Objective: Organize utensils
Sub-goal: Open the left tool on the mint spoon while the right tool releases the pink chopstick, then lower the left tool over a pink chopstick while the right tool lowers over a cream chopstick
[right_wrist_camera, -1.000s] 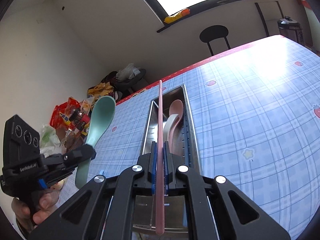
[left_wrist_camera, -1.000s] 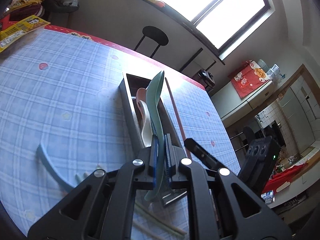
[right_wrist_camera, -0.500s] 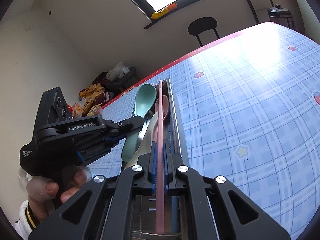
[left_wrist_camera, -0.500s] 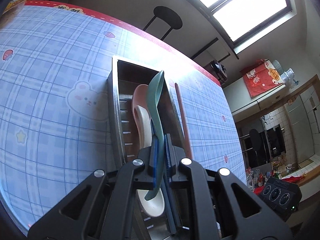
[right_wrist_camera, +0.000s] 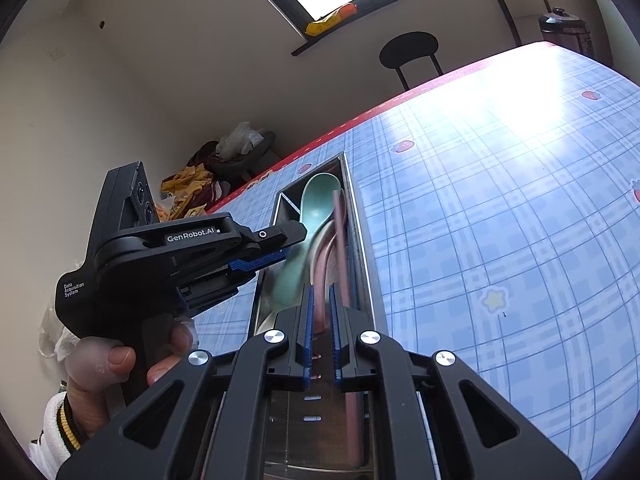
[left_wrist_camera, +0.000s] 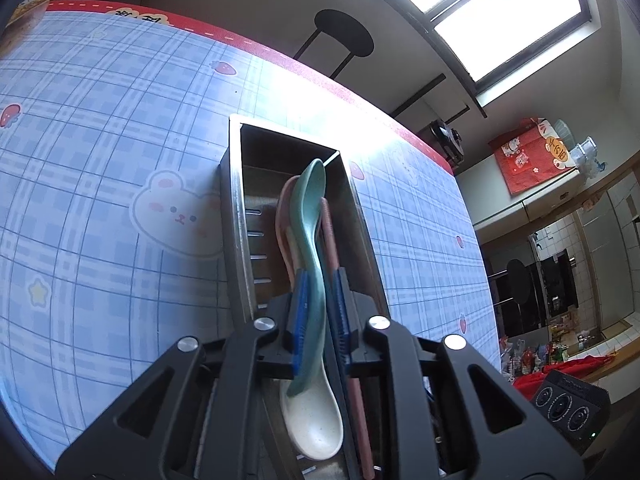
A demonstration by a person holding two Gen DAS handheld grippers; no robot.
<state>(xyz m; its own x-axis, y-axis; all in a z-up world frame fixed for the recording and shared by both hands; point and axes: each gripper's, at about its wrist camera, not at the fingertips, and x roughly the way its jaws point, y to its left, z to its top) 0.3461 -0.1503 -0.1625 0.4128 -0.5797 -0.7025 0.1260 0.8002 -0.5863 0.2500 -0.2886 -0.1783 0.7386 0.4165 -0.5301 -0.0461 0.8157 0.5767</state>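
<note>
Left wrist view: the left gripper (left_wrist_camera: 320, 312), jaws opening, has the green spoon (left_wrist_camera: 310, 240) between its pads, lying in the metal tray (left_wrist_camera: 234, 216) at frame centre, over a white spoon (left_wrist_camera: 316, 420).

Right wrist view: the right gripper (right_wrist_camera: 320, 332) stands narrowly parted and empty; the pink chopstick (right_wrist_camera: 344, 280) lies in the tray's right side.

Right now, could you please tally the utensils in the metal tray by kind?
Spoons: 3 (green spoon, pink spoon, white spoon)
Chopsticks: 1 (pink chopstick)
Total: 4
</note>
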